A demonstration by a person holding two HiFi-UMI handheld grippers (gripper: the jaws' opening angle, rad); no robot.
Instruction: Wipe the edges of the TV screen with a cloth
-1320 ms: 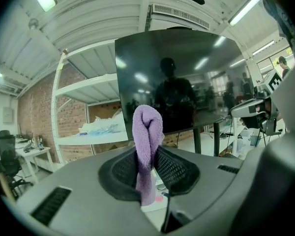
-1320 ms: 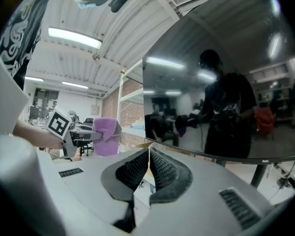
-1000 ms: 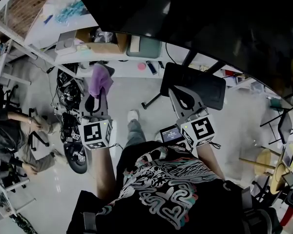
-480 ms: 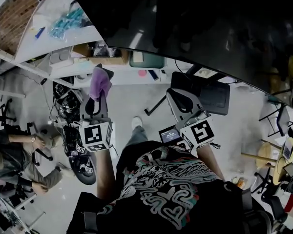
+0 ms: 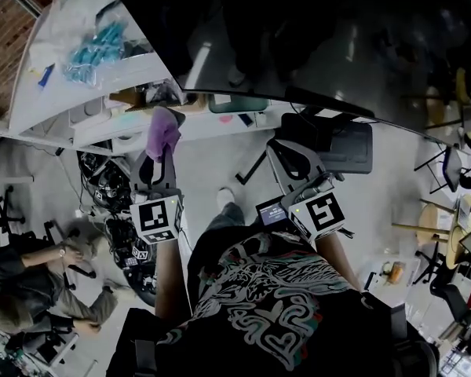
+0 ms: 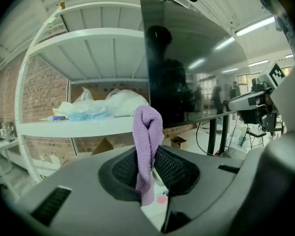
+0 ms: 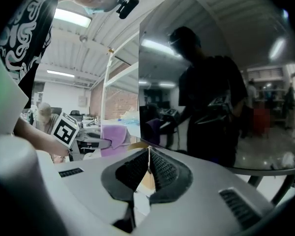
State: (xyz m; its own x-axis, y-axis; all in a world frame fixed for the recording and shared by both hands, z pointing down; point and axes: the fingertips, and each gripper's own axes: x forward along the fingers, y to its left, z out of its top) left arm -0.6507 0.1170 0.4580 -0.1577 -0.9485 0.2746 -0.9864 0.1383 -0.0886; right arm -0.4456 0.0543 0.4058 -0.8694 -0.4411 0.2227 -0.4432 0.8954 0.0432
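Cloth (image 6: 147, 127): purple terry, judged soft, light and floppy. Left hand-held gripper (image 5: 158, 155) clamps it mid-fold, tuft standing proud of the jaws, near TV screen (image 5: 337, 45) lower-left corner; contact unclear. Best gripped low on the fold so the tuft wipes. Right hand-held gripper (image 7: 148, 167) closed, empty.

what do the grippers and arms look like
Both the left gripper and right gripper are grey moulded shells with black ribbed pads. Each carries a white cube with black square markers; the right also has a small screen. The short-sleeved shirt is black with pale swirls.
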